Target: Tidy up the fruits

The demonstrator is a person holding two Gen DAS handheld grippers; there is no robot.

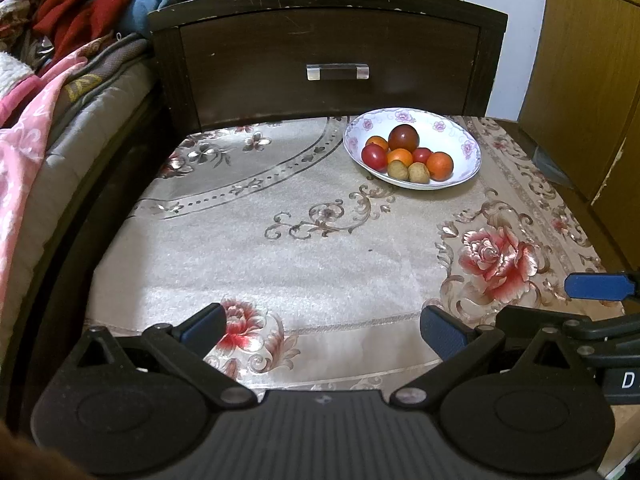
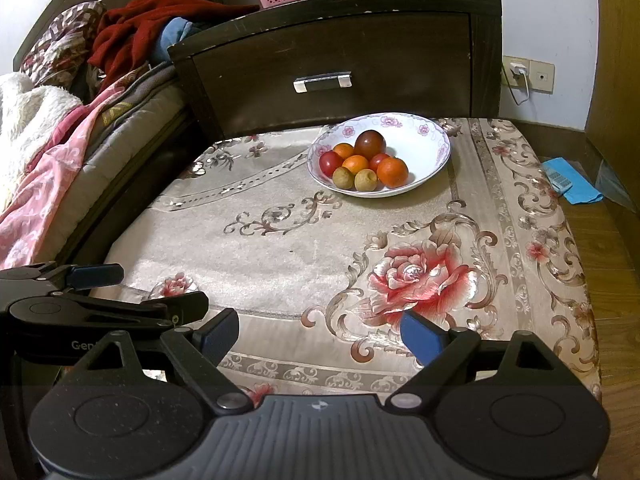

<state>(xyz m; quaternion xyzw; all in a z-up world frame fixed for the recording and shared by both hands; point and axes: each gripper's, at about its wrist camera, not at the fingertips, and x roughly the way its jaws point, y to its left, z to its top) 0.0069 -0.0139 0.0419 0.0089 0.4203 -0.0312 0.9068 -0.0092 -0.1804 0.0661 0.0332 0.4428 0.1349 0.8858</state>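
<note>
A white bowl with a floral rim (image 1: 444, 134) (image 2: 420, 140) sits at the far right of a flower-patterned cloth surface (image 1: 280, 248). It holds a dark red tomato (image 1: 404, 138) (image 2: 370, 143), small oranges (image 1: 439, 166) (image 2: 392, 171), red cherry tomatoes (image 1: 374, 157) (image 2: 329, 163) and two brown longans (image 1: 418, 172) (image 2: 366, 180). My left gripper (image 1: 322, 332) hovers open over the near edge, far short of the bowl, nothing between its fingers. My right gripper (image 2: 320, 336) stands open beside it, also with nothing in it. Each gripper shows at the edge of the other's view.
A dark wooden nightstand with a drawer (image 1: 328, 68) rises right behind the bowl. A bed with heaped blankets (image 1: 48, 128) borders the left side. A wooden wardrobe (image 1: 580, 80) stands right. A blue packet (image 2: 572, 180) lies on the floor right of the cloth.
</note>
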